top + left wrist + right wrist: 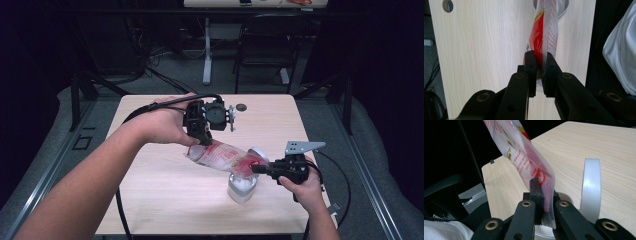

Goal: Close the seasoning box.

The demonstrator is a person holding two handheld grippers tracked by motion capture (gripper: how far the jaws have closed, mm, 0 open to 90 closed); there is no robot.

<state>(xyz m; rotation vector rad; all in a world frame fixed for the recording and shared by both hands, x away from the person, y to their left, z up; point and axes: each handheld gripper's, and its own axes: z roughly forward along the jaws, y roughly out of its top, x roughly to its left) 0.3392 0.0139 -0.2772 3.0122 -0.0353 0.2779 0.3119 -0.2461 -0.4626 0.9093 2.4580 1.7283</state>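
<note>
The red-and-white plastic pouch (225, 156) hangs stretched between the two grippers just right of the frame's centre in the high view, its long axis running from upper left down to lower right, with the low end right over the open mouth of the clear container (242, 187) on the wooden table (160, 185). The left gripper (202, 140) has its jaws clamped on the pouch's upper end, and the right gripper (256, 168) pinches the lower end. The right hand is the nearer to the container, so I judge the pour turns on keeping that low end over the mouth.
</note>
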